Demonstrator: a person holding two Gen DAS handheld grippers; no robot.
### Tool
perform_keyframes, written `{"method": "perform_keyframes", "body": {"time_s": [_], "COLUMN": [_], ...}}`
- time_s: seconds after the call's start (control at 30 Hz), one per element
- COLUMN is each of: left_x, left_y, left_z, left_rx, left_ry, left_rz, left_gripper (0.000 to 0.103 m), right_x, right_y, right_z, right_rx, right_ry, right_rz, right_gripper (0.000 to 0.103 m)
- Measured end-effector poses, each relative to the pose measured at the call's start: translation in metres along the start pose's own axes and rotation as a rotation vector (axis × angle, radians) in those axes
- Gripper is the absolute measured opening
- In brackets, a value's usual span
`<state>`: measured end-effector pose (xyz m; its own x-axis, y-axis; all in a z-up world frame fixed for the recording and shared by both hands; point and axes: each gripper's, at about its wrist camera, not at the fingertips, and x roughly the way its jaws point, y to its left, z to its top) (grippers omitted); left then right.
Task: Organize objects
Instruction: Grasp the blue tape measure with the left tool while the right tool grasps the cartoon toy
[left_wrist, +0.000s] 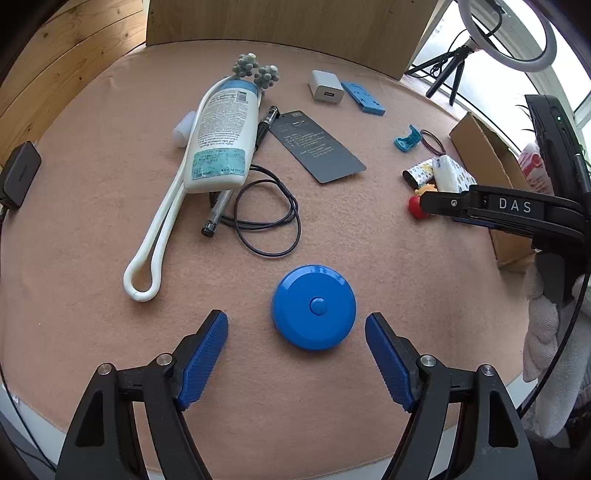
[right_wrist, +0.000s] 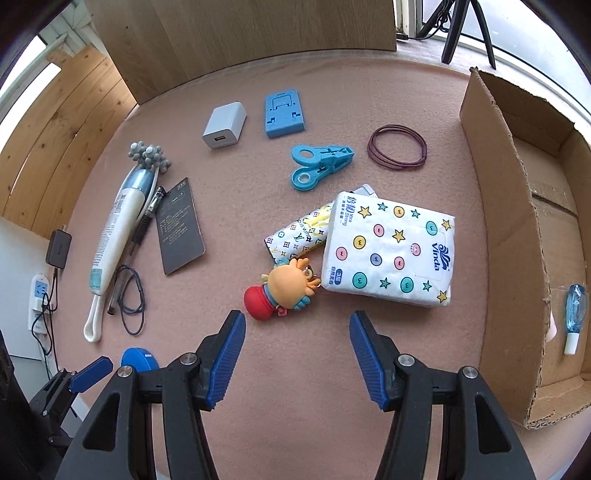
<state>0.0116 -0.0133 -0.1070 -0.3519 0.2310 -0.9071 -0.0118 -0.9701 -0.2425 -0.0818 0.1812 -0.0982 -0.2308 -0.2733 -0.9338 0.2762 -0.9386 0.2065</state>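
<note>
Right claw (right_wrist: 297, 345) open near "Vinda" tissue pack (right_wrist: 388, 254), "DAS" on its arm (left_wrist: 513, 205)

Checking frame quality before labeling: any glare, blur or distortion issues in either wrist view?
Left wrist view: strong fisheye bowing of the table edge, black vignette corners, blown-out window behind the ring light; blue disc sharp. Right wrist view: same barrel distortion, overexposed window top left, soft even daylight, tissue pack print legible, no motion blur.
</note>
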Motion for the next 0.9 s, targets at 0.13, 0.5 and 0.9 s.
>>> {"method": "perform_keyframes", "body": {"time_s": [0.13,0.5,0.9], "left_x": [0.001,0.008,0.008], "left_y": [-0.004,-0.01,-0.01], "left_z": [0.003,0.004,0.002], "left_rx": [0.024,0.069,0.085], "left_ry": [-0.003,-0.011,-0.026], "left_rz": [-0.012,-0.017,0.012], "left_gripper": [0.08,0.075,0.071], "right_x": [0.013,0.02,0.021], "right_y": [0.002,0.018,0.042], "right_z": [0.007,0.017,0.004], "right_rx": [0.021,0.003,-0.149], "right_ry": [0.015,-0.004,-0.035], "right_rz": [-0.015,-0.095,-0.164], "right_gripper": [0.055,0.055,0.038]}}
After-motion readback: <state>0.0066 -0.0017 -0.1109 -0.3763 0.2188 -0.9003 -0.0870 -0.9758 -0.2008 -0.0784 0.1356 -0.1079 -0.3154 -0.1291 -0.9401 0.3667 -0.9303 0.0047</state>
